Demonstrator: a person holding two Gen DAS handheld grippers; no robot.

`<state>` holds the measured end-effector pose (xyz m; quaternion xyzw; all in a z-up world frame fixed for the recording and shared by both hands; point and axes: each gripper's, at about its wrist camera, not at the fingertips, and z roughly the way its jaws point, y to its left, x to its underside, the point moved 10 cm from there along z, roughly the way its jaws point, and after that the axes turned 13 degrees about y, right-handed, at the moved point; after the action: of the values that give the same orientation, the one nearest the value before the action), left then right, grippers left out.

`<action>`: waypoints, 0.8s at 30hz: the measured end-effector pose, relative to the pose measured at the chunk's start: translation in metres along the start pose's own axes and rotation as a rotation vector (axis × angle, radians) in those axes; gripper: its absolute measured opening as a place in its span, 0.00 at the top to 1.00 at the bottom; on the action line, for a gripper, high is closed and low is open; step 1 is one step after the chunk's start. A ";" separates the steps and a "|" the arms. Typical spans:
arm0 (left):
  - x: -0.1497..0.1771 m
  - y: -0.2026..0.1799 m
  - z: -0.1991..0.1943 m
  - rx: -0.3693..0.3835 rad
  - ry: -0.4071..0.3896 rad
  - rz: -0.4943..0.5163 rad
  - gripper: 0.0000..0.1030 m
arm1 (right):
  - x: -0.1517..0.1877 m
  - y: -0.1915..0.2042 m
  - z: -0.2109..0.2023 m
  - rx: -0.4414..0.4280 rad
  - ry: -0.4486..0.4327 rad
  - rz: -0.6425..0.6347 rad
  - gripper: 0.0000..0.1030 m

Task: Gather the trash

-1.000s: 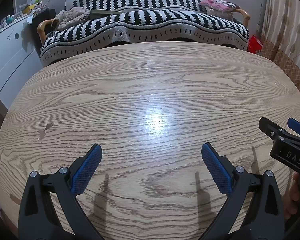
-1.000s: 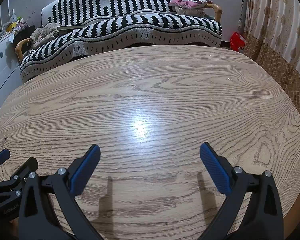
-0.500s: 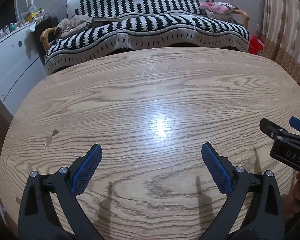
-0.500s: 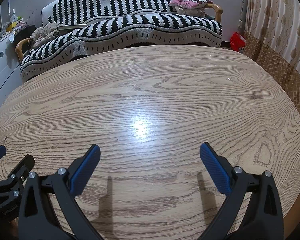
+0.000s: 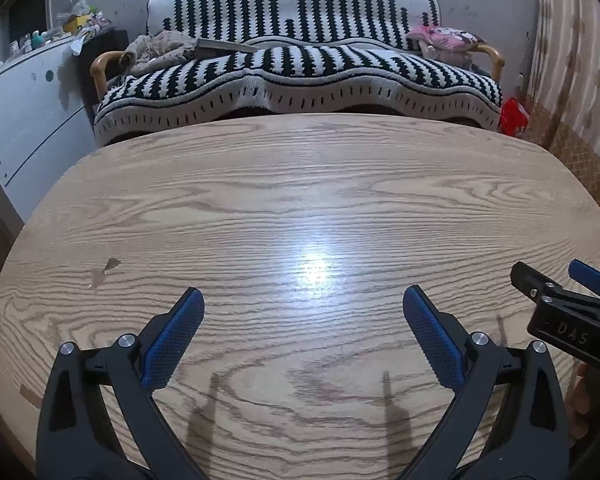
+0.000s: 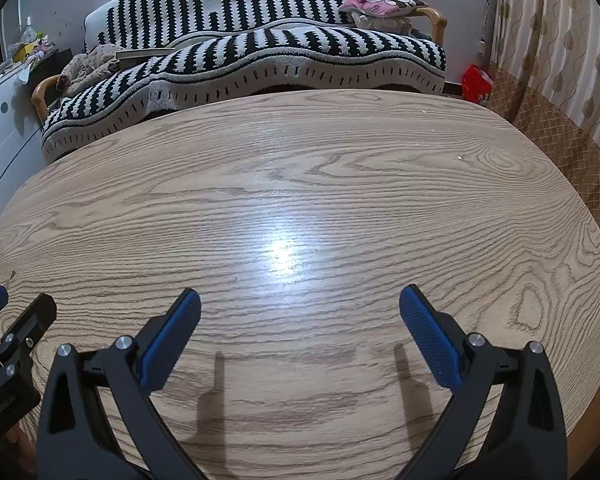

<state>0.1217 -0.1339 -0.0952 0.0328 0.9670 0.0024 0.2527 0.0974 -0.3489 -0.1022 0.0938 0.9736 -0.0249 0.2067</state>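
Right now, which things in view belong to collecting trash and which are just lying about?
Job: left gripper and right gripper, both open and holding nothing; no trash shows on the wooden table.

Lying about: striped sofa, pink pillow, red bag, crumpled cloth.

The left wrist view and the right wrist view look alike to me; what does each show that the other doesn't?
Only the left wrist view shows the small brown chip marks on the table. Only the right shows the white crumb and the patterned beige curtain in full. Both show the oval wood-grain table, the black-and-white striped sofa, the red bag, and both grippers open.
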 end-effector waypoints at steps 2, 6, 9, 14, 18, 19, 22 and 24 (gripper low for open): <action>-0.001 0.001 -0.001 -0.007 -0.005 0.010 0.06 | 0.000 -0.001 0.000 -0.002 0.001 0.000 0.07; -0.001 0.000 0.002 0.001 0.013 0.022 0.06 | 0.000 -0.002 0.000 -0.002 0.001 -0.003 0.07; 0.001 0.003 0.008 0.012 0.045 0.007 0.06 | 0.000 -0.002 0.000 -0.001 0.001 -0.005 0.07; 0.001 0.004 0.008 0.024 0.049 -0.001 0.06 | 0.000 -0.002 0.000 -0.002 0.002 -0.006 0.07; 0.002 0.002 0.008 0.014 0.054 0.017 0.06 | 0.000 -0.003 0.000 -0.001 0.001 -0.007 0.07; 0.003 0.001 0.009 0.012 0.056 0.021 0.06 | 0.000 -0.003 0.000 -0.002 0.001 -0.007 0.07; 0.003 0.001 0.008 0.010 0.057 0.025 0.06 | 0.000 -0.003 0.000 -0.002 0.002 -0.006 0.07; 0.003 0.000 0.008 0.009 0.057 0.027 0.06 | 0.000 -0.003 0.000 -0.003 0.002 -0.008 0.07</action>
<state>0.1225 -0.1334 -0.1036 0.0471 0.9733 0.0024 0.2246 0.0971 -0.3519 -0.1022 0.0898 0.9741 -0.0243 0.2059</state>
